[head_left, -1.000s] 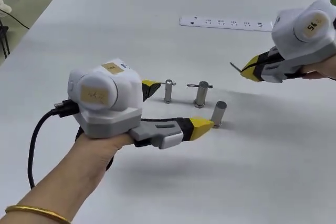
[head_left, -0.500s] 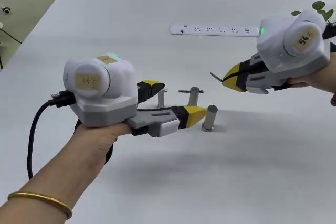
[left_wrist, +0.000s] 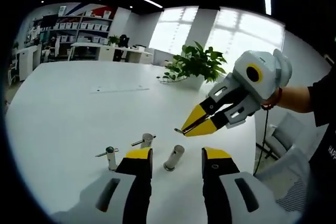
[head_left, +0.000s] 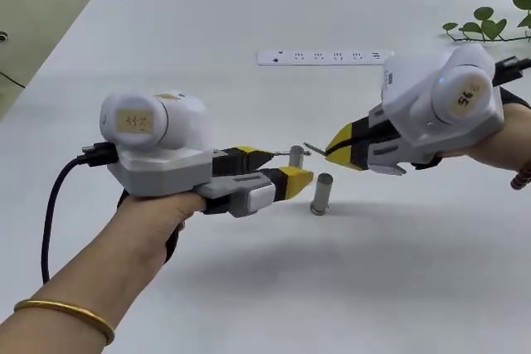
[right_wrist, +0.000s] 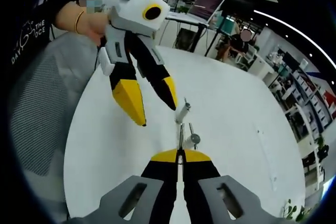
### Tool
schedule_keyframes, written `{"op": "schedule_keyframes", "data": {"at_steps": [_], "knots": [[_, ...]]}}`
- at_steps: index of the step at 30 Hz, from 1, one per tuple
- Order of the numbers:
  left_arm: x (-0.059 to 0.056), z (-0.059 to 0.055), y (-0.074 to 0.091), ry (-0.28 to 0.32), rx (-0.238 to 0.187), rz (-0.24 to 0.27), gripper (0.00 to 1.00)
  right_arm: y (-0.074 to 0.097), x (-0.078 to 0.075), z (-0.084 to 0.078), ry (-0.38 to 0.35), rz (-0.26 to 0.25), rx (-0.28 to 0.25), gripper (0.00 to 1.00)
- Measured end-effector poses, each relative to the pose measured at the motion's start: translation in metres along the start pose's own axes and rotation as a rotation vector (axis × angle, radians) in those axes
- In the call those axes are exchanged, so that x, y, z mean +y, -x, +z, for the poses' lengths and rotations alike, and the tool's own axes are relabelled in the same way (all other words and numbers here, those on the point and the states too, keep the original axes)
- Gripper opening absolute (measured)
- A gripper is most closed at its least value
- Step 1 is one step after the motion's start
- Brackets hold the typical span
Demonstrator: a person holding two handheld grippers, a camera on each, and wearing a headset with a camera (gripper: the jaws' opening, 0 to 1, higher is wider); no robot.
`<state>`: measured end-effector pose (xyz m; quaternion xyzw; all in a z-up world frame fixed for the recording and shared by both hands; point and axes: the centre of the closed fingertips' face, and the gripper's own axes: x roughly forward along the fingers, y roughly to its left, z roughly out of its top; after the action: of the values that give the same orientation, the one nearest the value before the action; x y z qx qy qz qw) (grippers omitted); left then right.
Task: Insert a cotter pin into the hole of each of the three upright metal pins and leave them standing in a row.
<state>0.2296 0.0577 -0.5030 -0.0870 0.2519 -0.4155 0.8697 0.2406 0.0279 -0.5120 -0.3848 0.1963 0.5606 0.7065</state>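
Note:
Three short metal pins stand in a row on the white table. The nearest, bare pin [head_left: 321,194] [left_wrist: 174,157] has no cotter pin. The middle pin [head_left: 296,156] [left_wrist: 146,140] and the far pin [left_wrist: 111,157] each carry a cotter pin through the top. My left gripper [head_left: 278,166] [left_wrist: 177,153] is open, its yellow jaws low beside the row with nothing between them. My right gripper [head_left: 332,148] [right_wrist: 179,155] is shut on a thin cotter pin [head_left: 311,149] [right_wrist: 180,134] [left_wrist: 179,129], whose tip hangs just above and beyond the bare pin.
A white power strip [head_left: 322,57] lies farther back on the table. A green plant [head_left: 485,22] sits at the far right edge. A black cable [head_left: 56,205] trails from the left gripper. The table's left edge [head_left: 58,47] borders a green floor.
My right gripper has come left and down with the cotter pin, closer to the pins. My left gripper has closed in on the row, hiding the far pin in the head view.

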Motion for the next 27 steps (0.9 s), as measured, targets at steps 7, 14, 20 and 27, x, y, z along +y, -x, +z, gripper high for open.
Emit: {"op": "schedule_keyframes", "data": {"at_steps": [7,14,20,27], "knots": [[-0.004,-0.003,-0.002,0.034,0.017,-0.008,0.25,-0.002,0.012,0.003,0.050,0.026,0.002,0.00],[-0.008,-0.004,-0.004,0.063,0.025,-0.027,0.14,-0.003,0.021,0.010,0.079,0.053,-0.015,0.00],[-0.012,-0.004,-0.003,0.086,0.027,-0.043,0.08,-0.003,0.025,0.015,0.100,0.059,-0.020,0.00],[-0.015,-0.003,-0.003,0.117,0.022,-0.059,0.02,-0.003,0.026,0.018,0.117,0.063,-0.026,0.00]]}}
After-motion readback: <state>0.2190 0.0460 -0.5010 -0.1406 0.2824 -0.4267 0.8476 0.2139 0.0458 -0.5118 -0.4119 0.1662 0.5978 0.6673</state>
